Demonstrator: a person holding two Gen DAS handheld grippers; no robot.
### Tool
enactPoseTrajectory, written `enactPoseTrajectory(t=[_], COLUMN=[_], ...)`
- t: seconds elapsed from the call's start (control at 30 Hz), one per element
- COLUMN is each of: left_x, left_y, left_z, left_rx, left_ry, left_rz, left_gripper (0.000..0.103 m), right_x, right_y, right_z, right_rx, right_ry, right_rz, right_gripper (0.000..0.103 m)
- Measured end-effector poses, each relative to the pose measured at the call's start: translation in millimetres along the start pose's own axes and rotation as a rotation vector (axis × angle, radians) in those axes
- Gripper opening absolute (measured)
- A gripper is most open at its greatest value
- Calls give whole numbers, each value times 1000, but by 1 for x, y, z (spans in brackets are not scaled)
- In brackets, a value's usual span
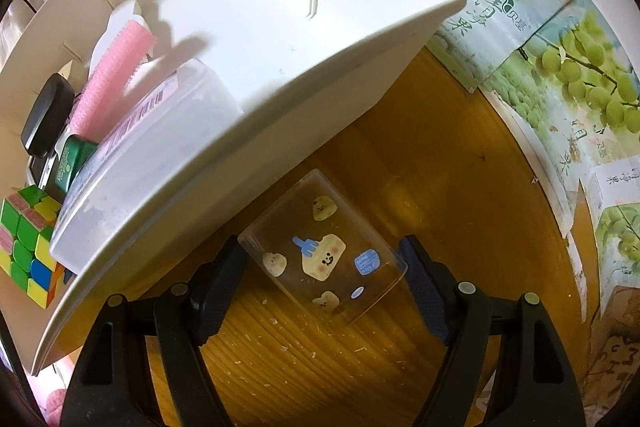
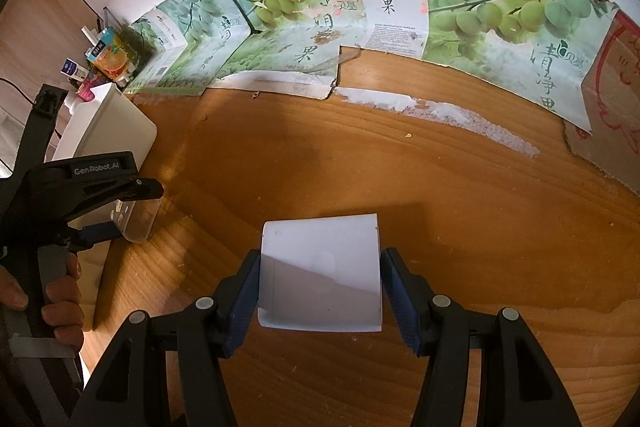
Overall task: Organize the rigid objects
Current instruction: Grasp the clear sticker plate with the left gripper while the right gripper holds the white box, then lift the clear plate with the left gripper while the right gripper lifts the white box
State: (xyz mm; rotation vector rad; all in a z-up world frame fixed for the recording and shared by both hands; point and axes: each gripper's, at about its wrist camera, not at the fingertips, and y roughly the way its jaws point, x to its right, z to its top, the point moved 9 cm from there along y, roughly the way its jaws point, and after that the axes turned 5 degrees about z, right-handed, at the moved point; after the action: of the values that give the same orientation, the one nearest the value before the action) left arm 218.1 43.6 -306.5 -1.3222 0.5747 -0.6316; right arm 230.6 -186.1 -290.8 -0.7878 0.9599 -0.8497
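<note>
Btwn left tongs [image 1: 322,263]: clear sticker box [image 1: 320,247].

Clear box [image 1: 324,251] on table [image 1: 440,147], just right of bin [image 1: 280,47] (cube [image 1: 28,243] inside).

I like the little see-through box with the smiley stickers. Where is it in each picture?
Left wrist view: the clear box sits low in the middle, between the left gripper fingers, beside the white bin.
Right wrist view: far left, mostly hidden behind the left gripper, one end showing.
Shared landmark: the white bin.
</note>
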Motion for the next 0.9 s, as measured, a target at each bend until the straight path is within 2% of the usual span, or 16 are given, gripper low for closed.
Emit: enactPoseTrajectory(t=[0.27,0.57,0.63,0.9], left_x=[6,17,17,17], left_y=[-2,-2,-3,-8], left_z=[-2,-19,-23,-45], left_rx=[-16,-57,-58,-97], left_ry=[42,118,135,183], left_rz=[-4,-24,-23,-71], left_gripper=[79,78,72,67], right_x=[-3,-7,-9,-19], right_y=[-2,-8,-11,-28], right_z=[-5,-16,-19,-33], right_rx=[-3,-2,2,28], right_ry=[18,36,40,47], right_rz=[12,21,24,28], right_gripper=[60,60,60,59])
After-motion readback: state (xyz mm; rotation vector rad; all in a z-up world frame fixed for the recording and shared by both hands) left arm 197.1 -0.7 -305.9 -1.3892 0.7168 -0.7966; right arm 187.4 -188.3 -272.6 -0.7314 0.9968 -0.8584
